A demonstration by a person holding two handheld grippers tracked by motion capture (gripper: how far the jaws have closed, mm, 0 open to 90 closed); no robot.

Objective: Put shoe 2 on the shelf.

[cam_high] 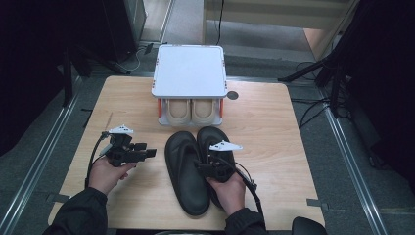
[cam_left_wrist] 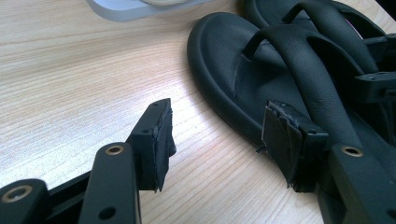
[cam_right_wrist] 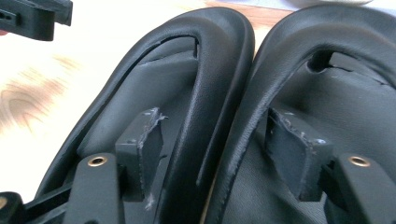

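Left gripper [cam_high: 152,152] hangs open and empty, left of the black sandals [cam_high: 185,171]. Right gripper [cam_right_wrist: 212,144] gapes wide astride both inner rims at near centre, gripping nothing; closing there risks pinching both sandals together.

Light wood surface [cam_high: 274,147] w/ rounded corners. Pair of black flip-flops [cam_high: 188,166] lies flat near front edge, side by side, touching. White shoe rack [cam_high: 190,73] stands at back edge; beige shoes [cam_high: 192,110] on its lower tier. Small dark disc [cam_high: 232,95] just right of rack.
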